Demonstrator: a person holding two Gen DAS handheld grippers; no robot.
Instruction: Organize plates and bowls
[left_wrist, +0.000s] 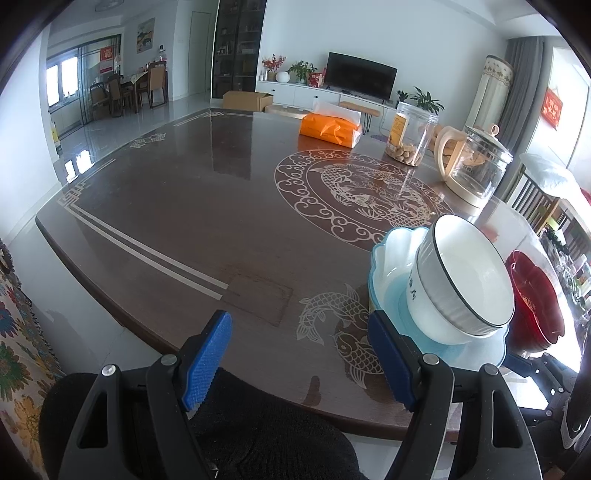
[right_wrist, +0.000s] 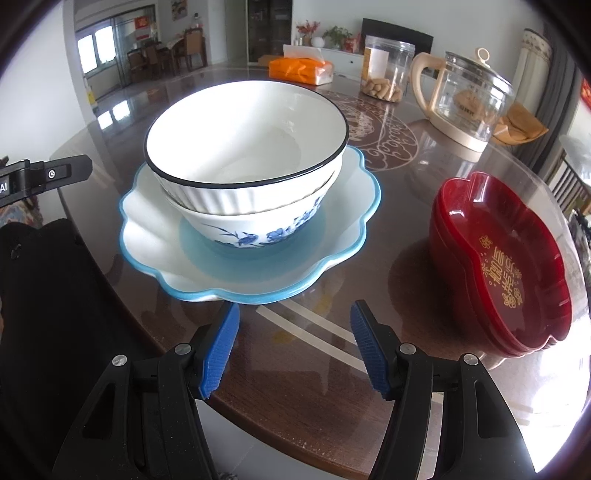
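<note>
While both grippers, left (left_wrist: 299, 363) and right (right_wrist: 293, 349), stand spread and empty at table (left_wrist: 207, 206) edge: white bowl (right_wrist: 245, 146) nested in flowered bowl (right_wrist: 258, 227) on blue plate (right_wrist: 236, 266), red plates (right_wrist: 506, 266) beside. Risk: off-centre lift tips stack, bowls slide off.

Left of the blue-rimmed plate (left_wrist: 384, 280) the table (left_wrist: 192, 221) lies bare. On the plate's right, a narrow lane separates it from the red dishes (right_wrist: 506, 266). Behind the plate stand a jar (right_wrist: 384, 70) and glass kettle (right_wrist: 469, 99).
</note>
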